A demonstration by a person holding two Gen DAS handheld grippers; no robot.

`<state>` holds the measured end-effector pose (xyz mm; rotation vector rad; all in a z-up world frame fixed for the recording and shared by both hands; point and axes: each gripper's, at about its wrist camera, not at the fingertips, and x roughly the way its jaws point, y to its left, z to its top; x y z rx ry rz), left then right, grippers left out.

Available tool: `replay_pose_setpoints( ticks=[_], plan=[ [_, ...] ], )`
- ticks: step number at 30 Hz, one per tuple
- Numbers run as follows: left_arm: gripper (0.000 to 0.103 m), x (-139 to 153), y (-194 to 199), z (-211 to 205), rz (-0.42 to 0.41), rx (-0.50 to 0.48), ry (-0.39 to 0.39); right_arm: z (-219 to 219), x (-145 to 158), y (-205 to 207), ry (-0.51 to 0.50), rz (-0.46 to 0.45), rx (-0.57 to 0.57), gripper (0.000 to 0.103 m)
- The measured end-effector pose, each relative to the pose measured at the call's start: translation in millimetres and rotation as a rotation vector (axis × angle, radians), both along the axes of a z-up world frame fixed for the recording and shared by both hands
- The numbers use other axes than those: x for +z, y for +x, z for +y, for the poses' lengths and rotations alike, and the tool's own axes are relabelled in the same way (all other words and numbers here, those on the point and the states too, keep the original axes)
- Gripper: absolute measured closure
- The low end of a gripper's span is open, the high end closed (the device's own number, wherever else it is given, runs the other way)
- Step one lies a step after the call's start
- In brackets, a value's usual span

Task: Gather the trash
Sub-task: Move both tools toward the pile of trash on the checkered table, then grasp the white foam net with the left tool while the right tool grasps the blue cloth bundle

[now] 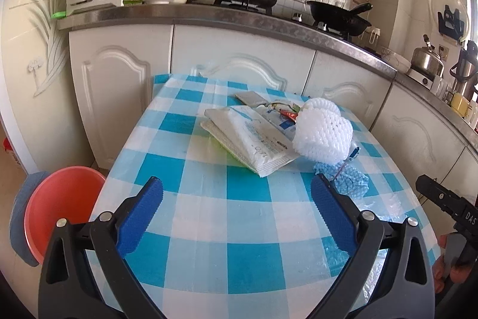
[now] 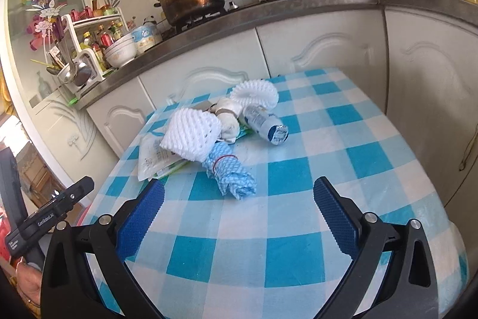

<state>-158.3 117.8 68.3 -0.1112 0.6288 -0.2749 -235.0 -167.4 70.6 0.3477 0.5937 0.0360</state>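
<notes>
**Trash heap lying untouched on table**

Both the left gripper (image 1: 237,193) and right gripper (image 2: 239,195) are hovering spread wide, their ribbed blue pads holding nothing. On the glossy checked table (image 2: 298,259) are lying a white foam net (image 2: 191,136), blue mesh roll (image 2: 233,174), flat paper packets (image 1: 254,139) and a cylindrical bottle (image 2: 266,124), clustered and touching.
</notes>
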Motion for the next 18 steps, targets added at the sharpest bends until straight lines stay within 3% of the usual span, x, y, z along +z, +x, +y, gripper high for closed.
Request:
replay_pose_setpoints(
  ticks=[2, 5, 11, 13, 18],
  plan=[
    [0.004, -3, 9, -1, 0.041, -0.012, -0.013, 0, -5, 9, 0.034, 0.015, 0.032, 0.004],
    [0.004, -1, 16, -10, 0.033, -0.054, 0.001, 1, -11, 22, 0.07, 0.041, 0.067, 0.006],
    [0.004, 7, 36, -58, 0.029, -0.297, 0.013, -2, -25, 50, 0.077, 0.108, 0.123, 0.01],
    [0.004, 6, 45, -76, 0.037, -0.352, 0.019, -4, -32, 59, 0.07, 0.151, 0.13, 0.028],
    [0.004, -10, 78, -119, 0.106, -0.422, 0.089, -10, -47, 70, 0.088, 0.21, 0.152, 0.031]
  ],
)
